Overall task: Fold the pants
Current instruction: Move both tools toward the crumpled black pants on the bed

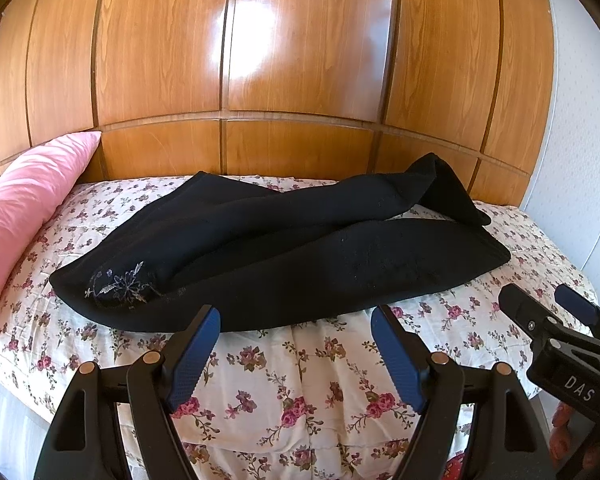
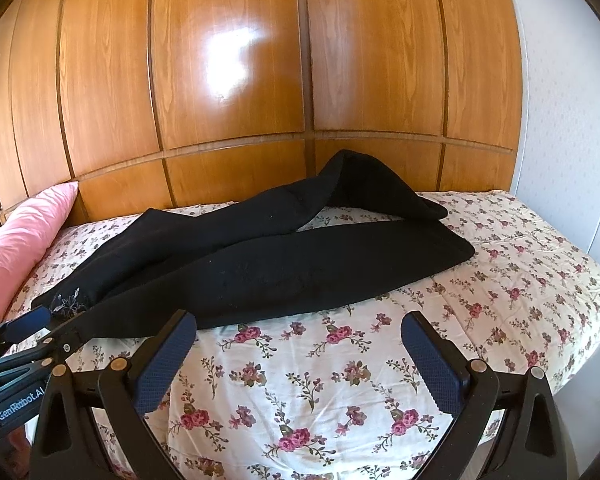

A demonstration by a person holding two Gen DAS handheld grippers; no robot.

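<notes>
2 grippers hover over the near edge of a bed (image 1: pixel 312 376) with a floral sheet. Left gripper (image 1: pixel 296 344) and right gripper (image 2: pixel 300 354) both have jaws released, grasping nothing. Black pants (image 1: pixel 276 252) lie unfolded across the bed's middle, embroidered end toward the left edge, 1 leg bent back near the far right corner. Pink pillow (image 1: pixel 24 212) leans at the far left corner against a wooden headboard (image 1: pixel 300 60).
</notes>
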